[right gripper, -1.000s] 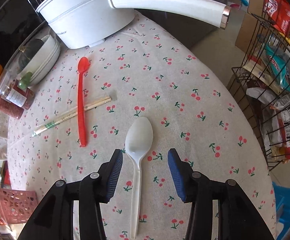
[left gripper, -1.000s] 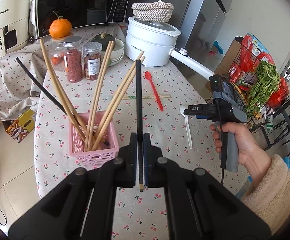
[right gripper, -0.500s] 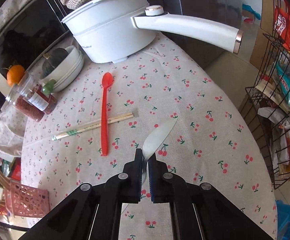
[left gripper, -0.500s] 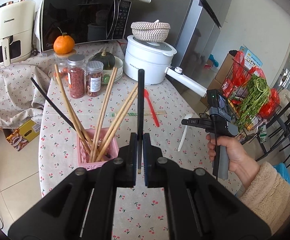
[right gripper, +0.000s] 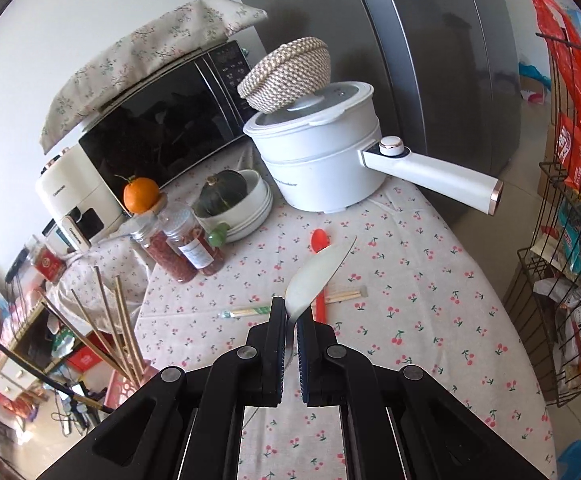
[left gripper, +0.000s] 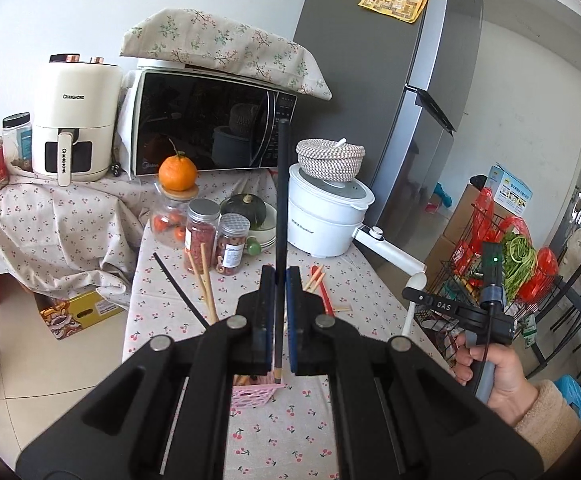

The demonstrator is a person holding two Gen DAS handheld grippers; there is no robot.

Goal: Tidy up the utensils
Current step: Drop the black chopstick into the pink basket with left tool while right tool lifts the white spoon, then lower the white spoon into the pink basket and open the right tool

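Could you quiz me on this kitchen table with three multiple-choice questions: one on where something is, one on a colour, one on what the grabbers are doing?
1. Where is the orange?
A. on a jar lid
B. inside the pot
C. on the floor

2. What colour is the spoon lying on the table?
A. blue
B. red
C. green

3. What does the right gripper hold?
A. nothing
B. a jar
C. a white spoon

Answers: 1 A, it sits atop the glass jar. 2 B, plainly red. 3 C, jaws closed on it.
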